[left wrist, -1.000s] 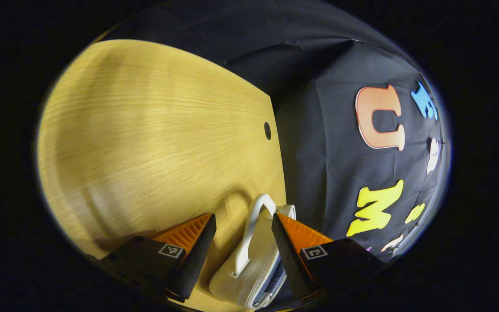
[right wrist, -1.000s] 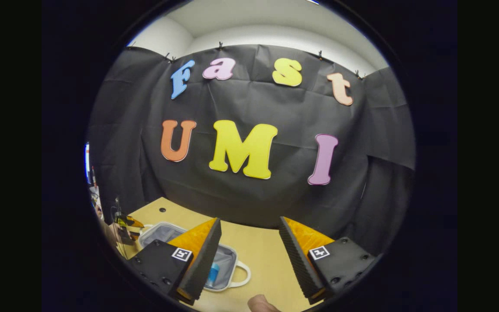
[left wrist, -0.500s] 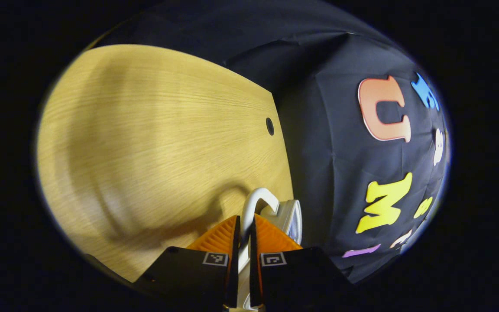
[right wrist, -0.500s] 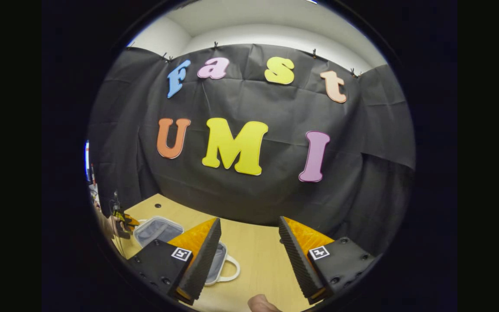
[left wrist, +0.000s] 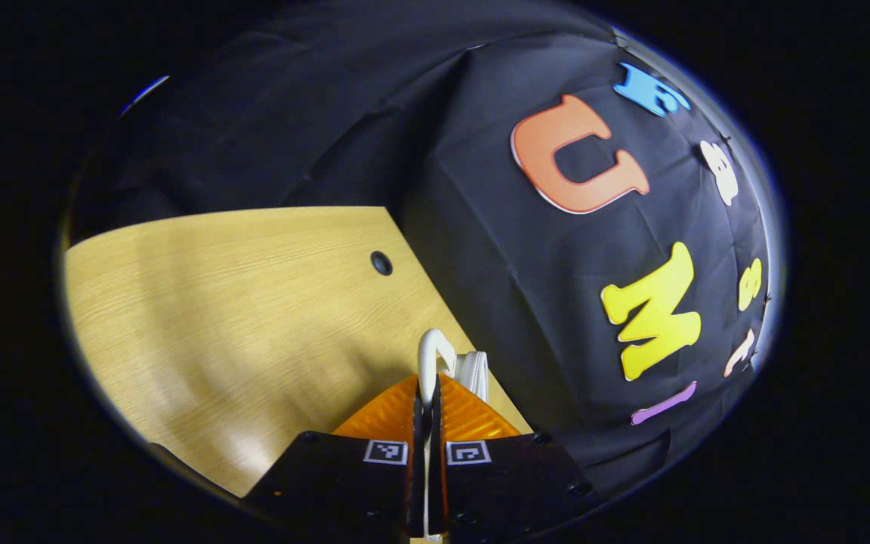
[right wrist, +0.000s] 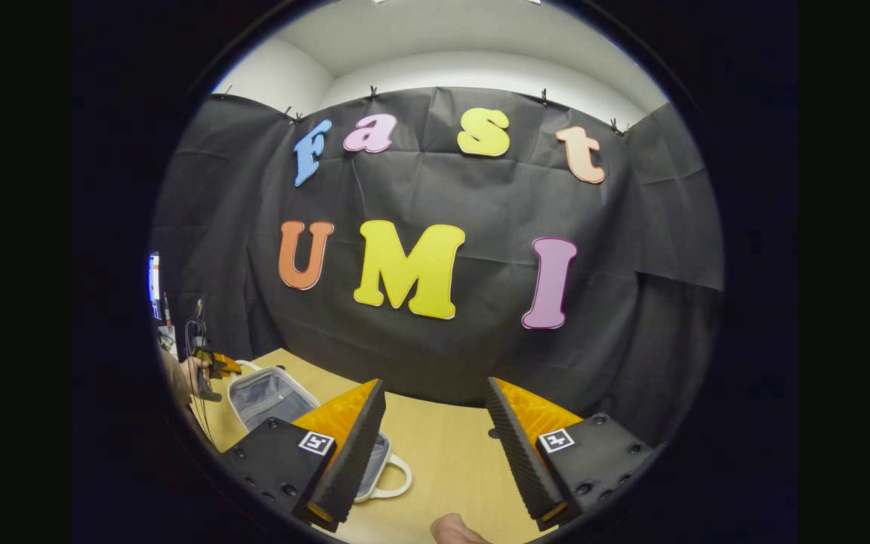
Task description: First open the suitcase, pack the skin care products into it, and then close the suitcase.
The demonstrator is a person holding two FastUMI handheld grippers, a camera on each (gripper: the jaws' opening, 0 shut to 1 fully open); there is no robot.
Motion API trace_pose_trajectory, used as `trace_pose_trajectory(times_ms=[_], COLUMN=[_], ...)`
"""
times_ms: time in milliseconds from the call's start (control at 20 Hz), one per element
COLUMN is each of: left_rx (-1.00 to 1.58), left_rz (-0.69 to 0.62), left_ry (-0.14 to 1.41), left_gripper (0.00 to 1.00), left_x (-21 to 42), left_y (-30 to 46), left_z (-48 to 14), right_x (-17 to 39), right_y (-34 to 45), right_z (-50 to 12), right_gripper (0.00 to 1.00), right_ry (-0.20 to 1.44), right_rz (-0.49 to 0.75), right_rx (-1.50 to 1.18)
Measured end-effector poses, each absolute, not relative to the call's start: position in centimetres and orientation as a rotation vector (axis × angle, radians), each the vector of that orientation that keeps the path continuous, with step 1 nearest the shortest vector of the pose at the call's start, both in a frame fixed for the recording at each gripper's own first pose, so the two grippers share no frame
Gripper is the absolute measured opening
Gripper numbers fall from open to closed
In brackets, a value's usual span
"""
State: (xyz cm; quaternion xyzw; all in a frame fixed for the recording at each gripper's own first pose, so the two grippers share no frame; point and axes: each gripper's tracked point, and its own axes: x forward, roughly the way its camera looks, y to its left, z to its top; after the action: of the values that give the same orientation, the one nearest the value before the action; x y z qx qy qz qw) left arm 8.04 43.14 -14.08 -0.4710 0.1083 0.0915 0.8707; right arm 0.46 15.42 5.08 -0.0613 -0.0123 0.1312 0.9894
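In the left gripper view my left gripper is shut on the thin white handle of the suitcase lid, whose white edge shows just beyond the fingers. In the right gripper view the small white suitcase lies open on the wooden table. Its grey-lined lid is tilted up at the left, held by the left gripper and a hand. My right gripper hangs open over the table with nothing between its fingers. Its left finger hides most of the suitcase's inside.
The wooden table has a small round hole near its far edge, and another hole shows between the right gripper's fingers. A fingertip shows at the bottom of the right gripper view. Black cloth walls the booth behind the table.
My left gripper went from open around the lid's handle to shut on it, then lifted, tilting the lid up. The right gripper has barely moved.
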Motion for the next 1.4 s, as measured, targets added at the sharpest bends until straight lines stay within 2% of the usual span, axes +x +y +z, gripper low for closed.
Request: trace_pose_trajectory(times_ms=[250, 550, 1050, 1400], left_rx=[-0.819, -0.610, -0.349, -0.163], left_rz=[0.112, 0.061, -0.066, -0.160], left_ry=[0.157, 0.125, 0.176, 0.305], left_gripper=[0.04, 0.04, 0.04, 0.04], left_x=[7.5, 7.3, 8.7, 10.7], left_y=[36.4, 28.3, 14.1, 3.4], left_z=[-6.0, -1.9, -1.9, -7.1], right_x=[0.9, 0.7, 0.4, 0.8], right_y=[14.1, 12.5, 10.4, 6.2], right_z=[5.5, 4.8, 2.6, 1.0], right_gripper=[0.78, 0.79, 0.80, 0.80], right_ry=[-0.049, -0.045, 0.006, 0.039], right_rz=[0.300, 0.335, 0.335, 0.249], right_rx=[-0.108, -0.093, -0.112, -0.123])
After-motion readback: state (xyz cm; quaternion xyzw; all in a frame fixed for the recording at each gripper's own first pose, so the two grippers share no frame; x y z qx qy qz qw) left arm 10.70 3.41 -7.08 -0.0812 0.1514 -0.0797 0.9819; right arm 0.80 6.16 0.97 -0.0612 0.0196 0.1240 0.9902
